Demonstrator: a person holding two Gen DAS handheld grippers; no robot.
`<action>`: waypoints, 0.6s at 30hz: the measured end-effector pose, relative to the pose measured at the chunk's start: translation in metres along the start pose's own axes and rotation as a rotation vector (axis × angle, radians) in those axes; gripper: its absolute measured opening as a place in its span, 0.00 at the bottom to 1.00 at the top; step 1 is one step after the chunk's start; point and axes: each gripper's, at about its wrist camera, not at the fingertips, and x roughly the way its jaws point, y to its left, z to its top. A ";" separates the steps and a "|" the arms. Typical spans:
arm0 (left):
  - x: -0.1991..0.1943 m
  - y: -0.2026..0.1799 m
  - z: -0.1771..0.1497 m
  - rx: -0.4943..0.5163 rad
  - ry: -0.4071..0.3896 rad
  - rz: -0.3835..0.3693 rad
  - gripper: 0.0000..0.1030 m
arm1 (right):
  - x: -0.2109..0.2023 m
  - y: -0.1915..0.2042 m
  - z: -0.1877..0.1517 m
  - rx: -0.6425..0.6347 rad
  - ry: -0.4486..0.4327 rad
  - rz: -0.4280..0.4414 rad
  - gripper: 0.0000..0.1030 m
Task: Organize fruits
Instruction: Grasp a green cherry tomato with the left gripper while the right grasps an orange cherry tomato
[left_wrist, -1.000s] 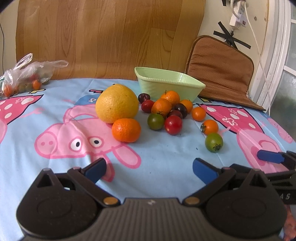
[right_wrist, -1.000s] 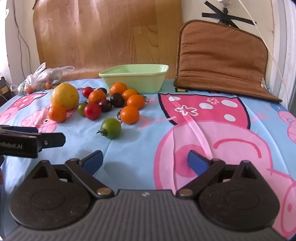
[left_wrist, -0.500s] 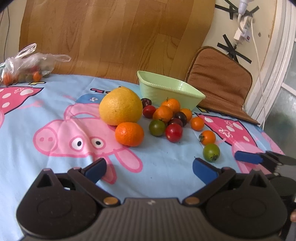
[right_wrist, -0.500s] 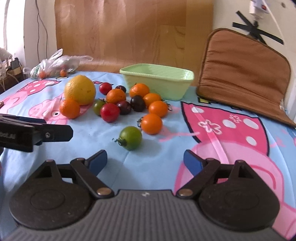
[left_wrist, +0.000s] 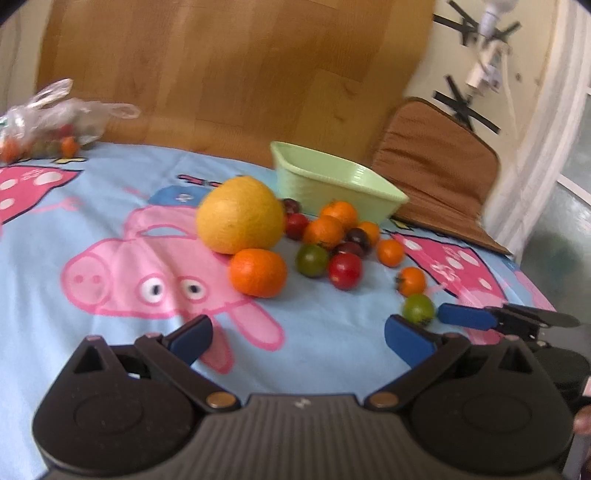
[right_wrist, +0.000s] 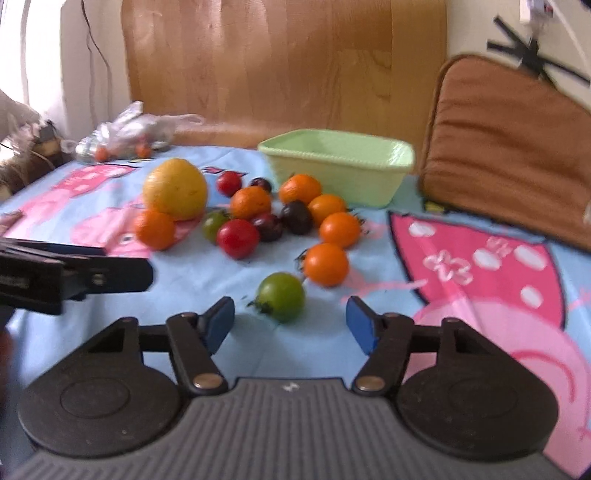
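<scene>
A pile of fruit lies on the blue cartoon tablecloth in front of an empty light green dish (left_wrist: 332, 186) (right_wrist: 340, 162): a big yellow citrus (left_wrist: 240, 216) (right_wrist: 175, 188), a tangerine (left_wrist: 258, 272) (right_wrist: 155, 229), and several red, orange, dark and green tomatoes. A lone green tomato (right_wrist: 281, 296) (left_wrist: 418, 308) lies nearest. My right gripper (right_wrist: 290, 325) is open, just before this green tomato, its fingers either side. My left gripper (left_wrist: 297, 336) is open and empty, short of the tangerine.
A clear plastic bag (left_wrist: 48, 122) (right_wrist: 129, 133) with more small fruit lies at the table's far left. A brown cushion (left_wrist: 436, 170) (right_wrist: 513, 147) leans at the back right. A wooden panel stands behind the table.
My right gripper has moved forward and left toward the lone green tomato, which now sits close between its fingers. My left gripper has shifted slightly; the fruit has not moved.
</scene>
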 end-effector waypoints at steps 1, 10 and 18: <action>0.000 -0.003 0.000 0.014 0.001 -0.018 1.00 | -0.004 -0.004 0.000 0.014 0.002 0.028 0.69; 0.033 -0.059 0.004 0.204 0.076 -0.101 0.71 | -0.033 -0.071 0.018 0.153 -0.064 -0.020 0.39; 0.060 -0.085 0.013 0.290 0.088 -0.063 0.45 | 0.007 -0.054 0.034 0.106 0.023 0.155 0.36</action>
